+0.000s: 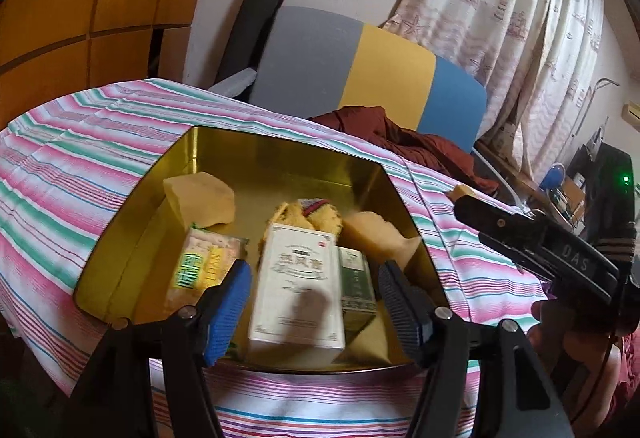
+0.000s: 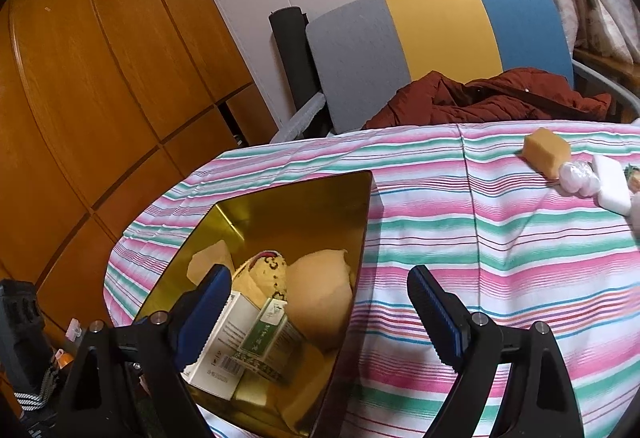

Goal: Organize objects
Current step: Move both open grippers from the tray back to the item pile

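Left gripper (image 1: 314, 312): jaws stand wide apart, nothing clamped. The white box (image 1: 298, 290) shows in the gap between the blue pads (image 1: 228, 310), but both pads are clear of its sides. No earlier view to compare, so only the present spread is noted.

Right gripper (image 2: 320, 312): jaws also wide apart and empty. Its left pad (image 2: 206, 312) hangs over the gold tin (image 2: 296, 198); its right pad is over the striped cloth (image 2: 500, 238), so the gripper straddles the tin's right wall.

Contents of gold tin, left wrist view: white box upright near the front; a green-labelled box (image 1: 356, 280) touching its right side; a yellow-green packet (image 1: 204, 264) to its left; a pale yellow block (image 1: 200, 200) toward the back left; a second pale block (image 1: 368, 234) at the right wall; a knitted yellow item (image 1: 306, 218) behind the white box.

The tin sits on the striped cloth covering the table.

Still outside the tin, right wrist view: a tan block (image 2: 546, 150) on the cloth at far right, with a small wrapped pale bundle (image 2: 578, 178) touching it and a white bar (image 2: 612, 182) just beside that. All three lie well apart from the tin.

Beyond the table: a chair (image 2: 436, 34) with a grey, yellow and blue back, a dark red jacket (image 2: 500, 94) on its seat, wooden cabinets (image 2: 100, 78) at left, a curtain (image 1: 520, 18) behind.
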`<state>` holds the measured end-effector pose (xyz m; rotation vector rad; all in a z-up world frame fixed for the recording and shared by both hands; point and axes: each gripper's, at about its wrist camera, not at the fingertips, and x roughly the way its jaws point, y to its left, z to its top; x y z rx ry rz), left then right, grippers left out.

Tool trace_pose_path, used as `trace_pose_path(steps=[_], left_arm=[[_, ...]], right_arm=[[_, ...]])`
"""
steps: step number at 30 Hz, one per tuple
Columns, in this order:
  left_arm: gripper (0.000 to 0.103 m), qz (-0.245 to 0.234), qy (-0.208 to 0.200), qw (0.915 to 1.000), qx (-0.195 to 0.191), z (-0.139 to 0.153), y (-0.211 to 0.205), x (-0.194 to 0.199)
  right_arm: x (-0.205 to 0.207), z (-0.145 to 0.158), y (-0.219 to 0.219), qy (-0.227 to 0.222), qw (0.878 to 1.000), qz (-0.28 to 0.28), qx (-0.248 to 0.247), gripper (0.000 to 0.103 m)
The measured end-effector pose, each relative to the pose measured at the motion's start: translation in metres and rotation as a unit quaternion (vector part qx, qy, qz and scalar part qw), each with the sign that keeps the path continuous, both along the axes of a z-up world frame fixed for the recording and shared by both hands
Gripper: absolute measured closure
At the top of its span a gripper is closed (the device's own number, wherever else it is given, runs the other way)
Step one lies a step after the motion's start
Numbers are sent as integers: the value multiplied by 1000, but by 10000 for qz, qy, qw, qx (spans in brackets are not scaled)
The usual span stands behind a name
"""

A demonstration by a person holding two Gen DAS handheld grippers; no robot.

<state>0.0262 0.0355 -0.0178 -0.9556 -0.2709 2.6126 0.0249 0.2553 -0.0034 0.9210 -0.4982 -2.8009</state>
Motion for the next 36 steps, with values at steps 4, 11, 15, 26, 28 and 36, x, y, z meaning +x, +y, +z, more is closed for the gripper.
trace_pose_path(steps=[4,11,15,26,28,36], left_arm=[[36,-176,50,9998,31,3,11,3],[36,-622,75,9980,61,9,41,11],[36,-933,112,9956,-42,12,63,16],[36,-1685,-28,9854,-228,13,125,27],[36,-1837,-38,9826,-277,12,135,29],[36,-2233,-143,9734,-482,7,167,30]], right_arm=[[5,0,9,0,9999,-100,84,13],[17,-3,38,-62,9992,-371,155,13],[24,-9,60,-142,9979,-597,195,13],[49,-38,126,-504,9907,-1223,307,13],[54,-43,137,-581,9887,-1340,332,13],[68,-49,202,-657,9785,-1874,553,13]])
